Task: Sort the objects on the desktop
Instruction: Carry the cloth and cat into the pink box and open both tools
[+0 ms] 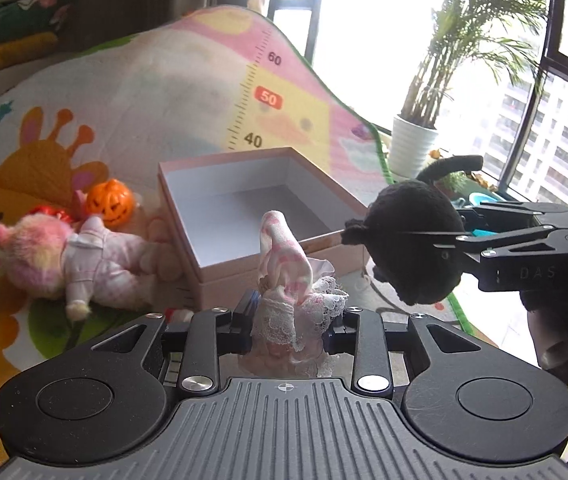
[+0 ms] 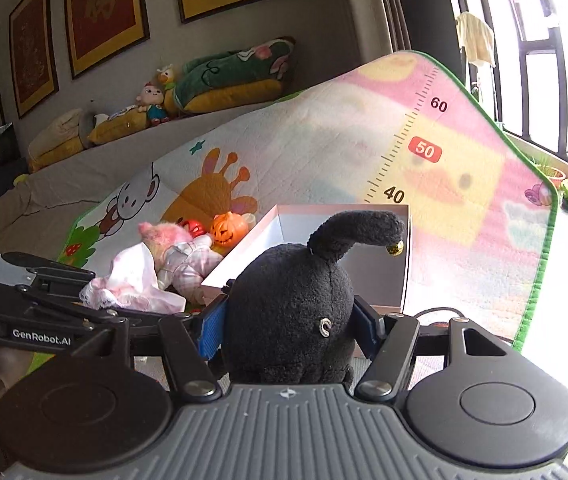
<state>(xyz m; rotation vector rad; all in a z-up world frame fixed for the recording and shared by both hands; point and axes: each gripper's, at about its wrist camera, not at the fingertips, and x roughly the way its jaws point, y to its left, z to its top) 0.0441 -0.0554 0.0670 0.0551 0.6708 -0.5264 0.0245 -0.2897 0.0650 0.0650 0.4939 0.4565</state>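
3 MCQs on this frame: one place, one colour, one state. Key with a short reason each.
1. Where is the pumpkin toy?
A. inside the box
B. on the mat, left of the box
C. in the left claw

2. What colour is the plush in the right claw?
A. black
B. white
C. green

3. What state is the box in?
A. closed with a lid
B. open and full of toys
C. open and empty

Answers:
1 B, it sits on the mat beside the pink doll.
2 A, the black plush fills the claw.
3 C, only the bare white inside shows.
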